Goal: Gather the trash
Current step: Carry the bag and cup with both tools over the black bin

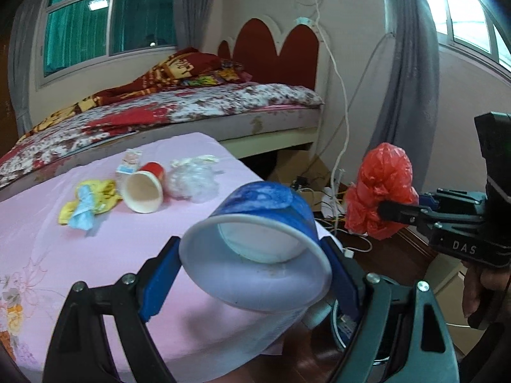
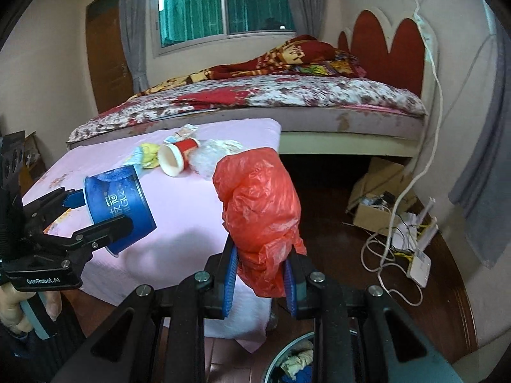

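Note:
My left gripper is shut on a blue paper cup, lying on its side with its white mouth toward the camera, just off the right edge of the pink-covered table. In the right wrist view, my right gripper is shut on a crumpled red plastic bag held over the floor beside the table. On the table lie a tipped red paper cup, crumpled clear plastic, a yellow and blue wrapper and a small carton. A round bin holding scraps sits below my right gripper.
A bed with a red headboard stands behind the table. On the dark floor to the right are a cardboard box, a white router and tangled cables. A grey curtain hangs by the right window.

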